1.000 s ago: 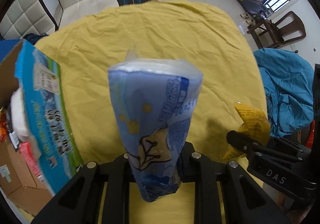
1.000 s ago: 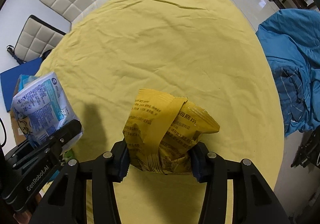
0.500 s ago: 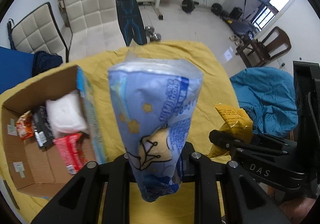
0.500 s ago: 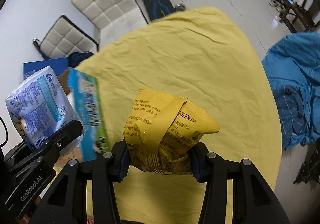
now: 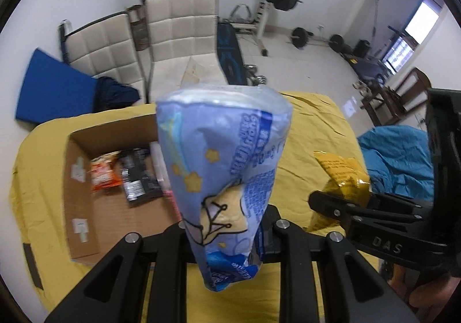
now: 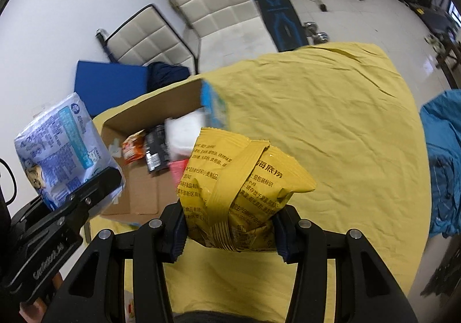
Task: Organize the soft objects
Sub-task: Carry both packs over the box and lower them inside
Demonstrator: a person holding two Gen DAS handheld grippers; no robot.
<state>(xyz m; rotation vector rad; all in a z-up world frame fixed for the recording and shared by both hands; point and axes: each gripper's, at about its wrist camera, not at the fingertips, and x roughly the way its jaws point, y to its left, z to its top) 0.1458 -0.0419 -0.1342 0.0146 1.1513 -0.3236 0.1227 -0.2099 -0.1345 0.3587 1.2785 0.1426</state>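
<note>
Upright, blue pack (image 5: 227, 178) stands lengthwise between jaws.

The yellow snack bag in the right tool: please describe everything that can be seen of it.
The yellow snack bag is a glossy, crinkled plastic-looking packet with dark printed Chinese text and a folded seam running down its back. It looks puffed and sealed. The right tool is shut on its lower part, one finger on each side, holding it upright in the air above the yellow cloth. Nothing else touches it. In the left wrist view it shows beside the blue packet.
</note>
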